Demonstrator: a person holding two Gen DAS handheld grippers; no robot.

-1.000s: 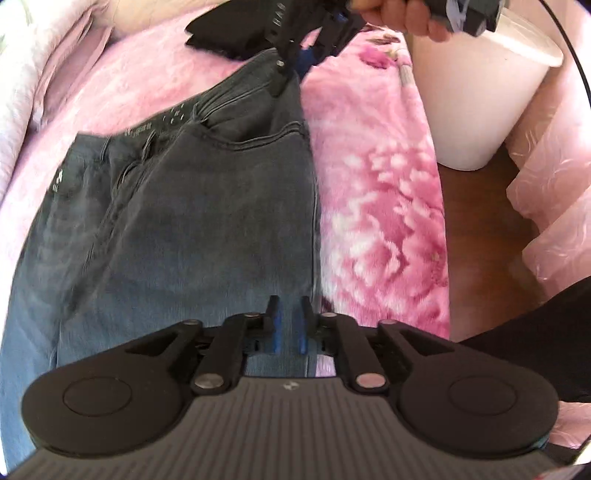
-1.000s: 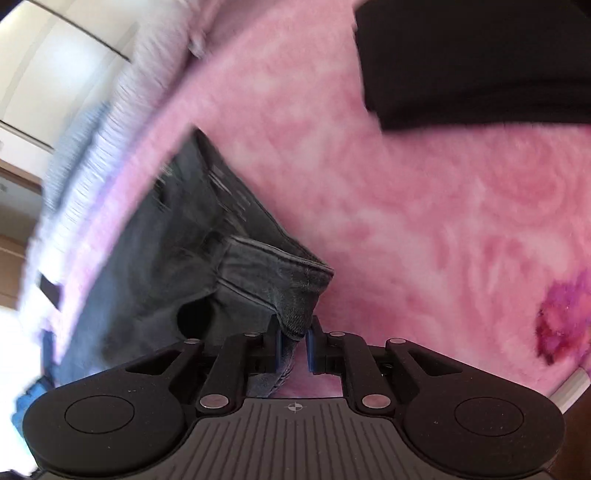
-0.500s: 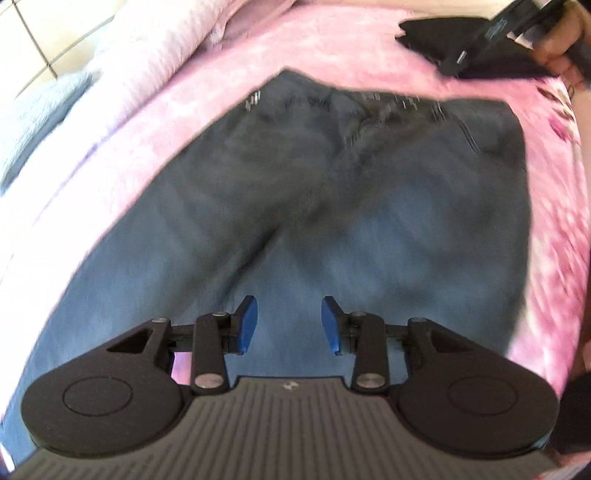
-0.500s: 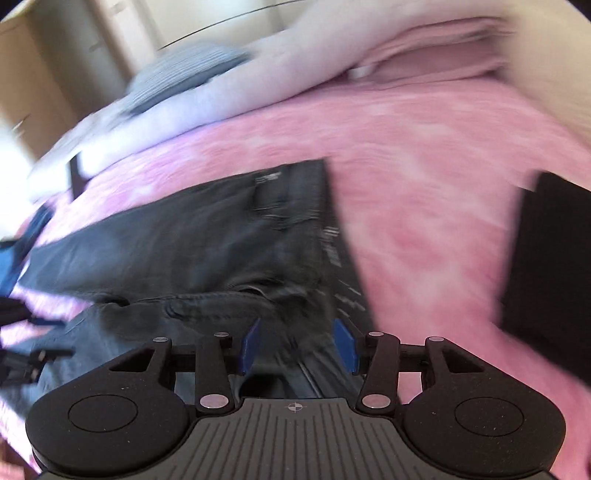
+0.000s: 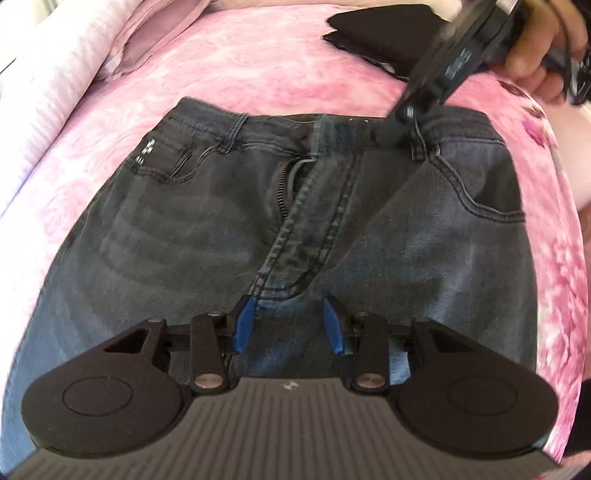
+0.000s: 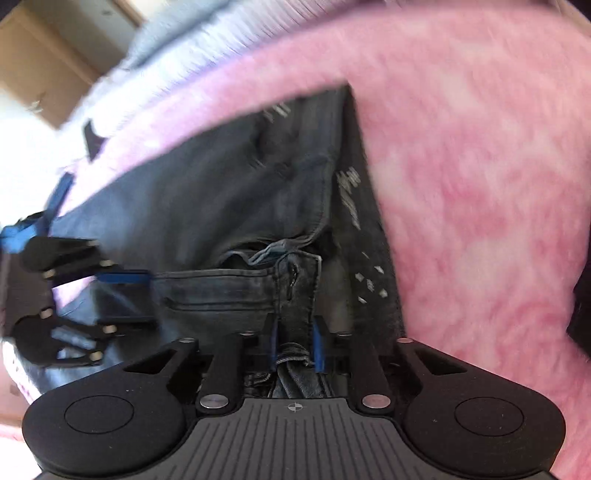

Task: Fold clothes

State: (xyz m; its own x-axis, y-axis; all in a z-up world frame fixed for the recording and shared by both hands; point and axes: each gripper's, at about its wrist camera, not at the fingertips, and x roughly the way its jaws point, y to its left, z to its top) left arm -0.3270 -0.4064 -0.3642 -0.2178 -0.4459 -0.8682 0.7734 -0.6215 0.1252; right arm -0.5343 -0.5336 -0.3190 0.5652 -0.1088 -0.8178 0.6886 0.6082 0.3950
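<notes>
Dark grey jeans (image 5: 207,229) lie front side up on the pink bed cover, waistband at the far end, fly open. My left gripper (image 5: 290,325) is open and empty, hovering just above the crotch seam. My right gripper (image 6: 294,345) is shut on the waistband flap beside the fly (image 6: 295,291). It shows in the left wrist view (image 5: 397,131) at the waistband's right half, held by a hand. The left gripper also shows in the right wrist view (image 6: 125,295), open over the jeans (image 6: 221,192).
A folded black garment (image 5: 384,33) lies on the pink cover (image 5: 258,62) beyond the waistband, also at the right wrist view's right edge (image 6: 581,306). White and pale bedding (image 5: 40,85) is piled along the left. The bed's edge runs down the right side.
The jeans have been spread flat front up. My left gripper opened and let go of the fabric, then moved over the crotch. My right gripper let go, reopened, then closed on the waistband.
</notes>
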